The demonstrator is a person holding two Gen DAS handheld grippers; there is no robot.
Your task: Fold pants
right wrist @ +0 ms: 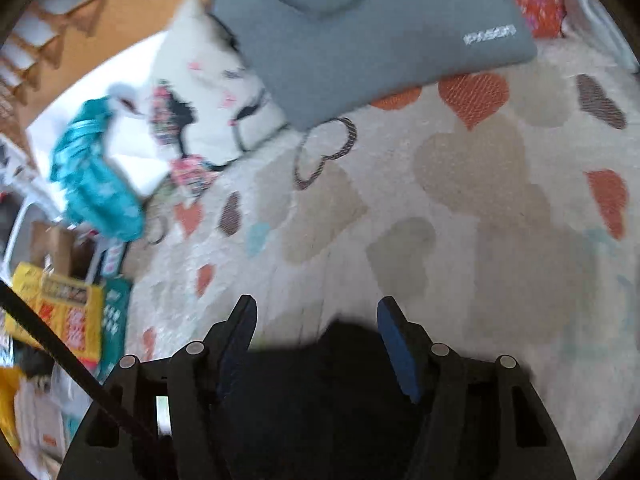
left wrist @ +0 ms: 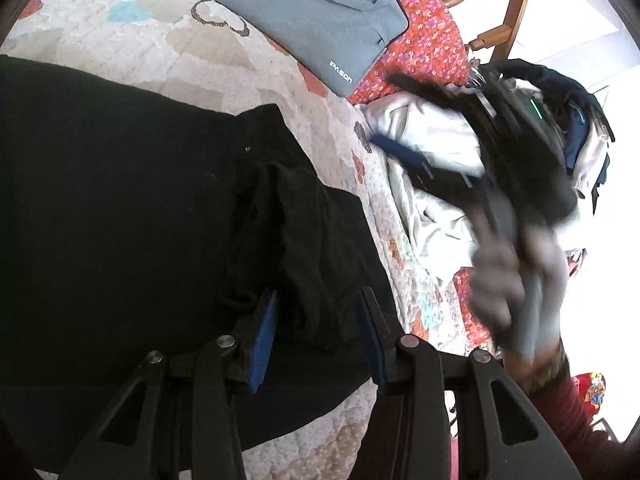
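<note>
The black pants (left wrist: 120, 184) lie spread on a heart-patterned quilt (left wrist: 160, 40). My left gripper (left wrist: 318, 300) is open, its blue-padded jaws either side of a bunched fold of the black fabric near the pants' right edge. My right gripper (left wrist: 404, 120) shows blurred at the right of the left wrist view, held by a gloved hand (left wrist: 516, 276) above white cloth. In the right wrist view my right gripper (right wrist: 318, 312) is open over the quilt (right wrist: 440, 200); a bit of the black pants (right wrist: 320, 380) sits low between its jaws.
A folded grey garment (left wrist: 316, 20) (right wrist: 360, 36) lies at the far side of the quilt. Crumpled white cloth (left wrist: 424, 152) lies at the right. A wooden chair (left wrist: 500, 12) stands behind. A teal bag (right wrist: 92, 176), a white cushion (right wrist: 200, 92) and yellow packages (right wrist: 60, 312) sit at the left.
</note>
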